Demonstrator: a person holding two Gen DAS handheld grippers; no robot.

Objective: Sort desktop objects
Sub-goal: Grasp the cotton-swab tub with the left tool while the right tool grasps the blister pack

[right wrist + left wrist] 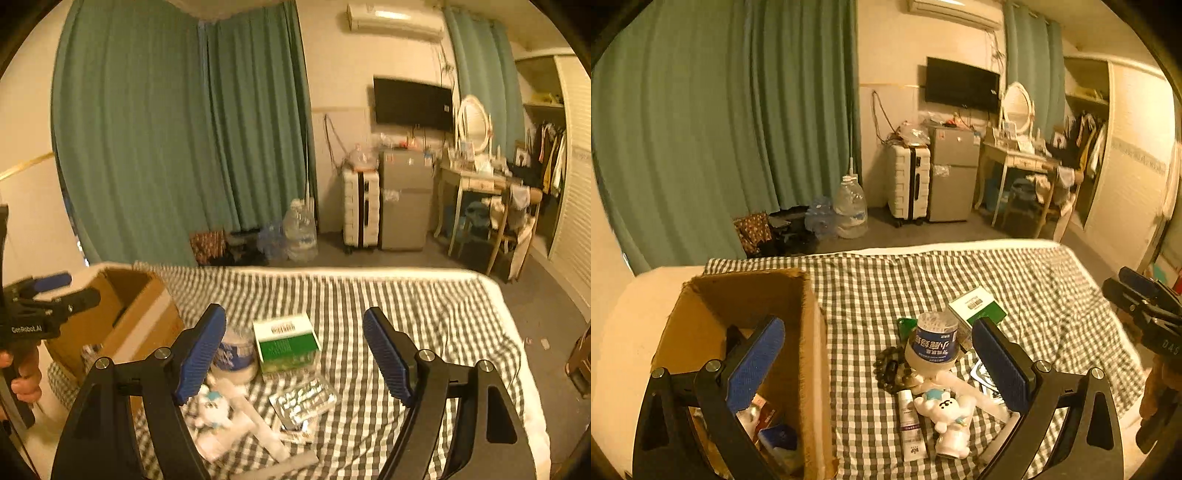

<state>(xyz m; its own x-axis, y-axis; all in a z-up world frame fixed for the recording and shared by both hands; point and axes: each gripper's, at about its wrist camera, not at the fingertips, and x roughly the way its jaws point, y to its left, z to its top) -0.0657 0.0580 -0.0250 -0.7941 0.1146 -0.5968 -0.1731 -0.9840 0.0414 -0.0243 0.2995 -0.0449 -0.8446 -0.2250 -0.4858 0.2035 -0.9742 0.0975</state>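
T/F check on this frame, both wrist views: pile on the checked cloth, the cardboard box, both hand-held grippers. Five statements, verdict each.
1. The cardboard box sits left of the pile in the left wrist view. True.
2. The left hand-held gripper is clamped on the cotton swab jar. False: its jaws stand wide apart and hold nothing.
3. The box is empty. False: several items lie at its bottom.
4. The green and white carton lies on the checked cloth beyond the blister pack. True.
5. The right hand-held gripper holds the white bear figure. False: it is open and empty.
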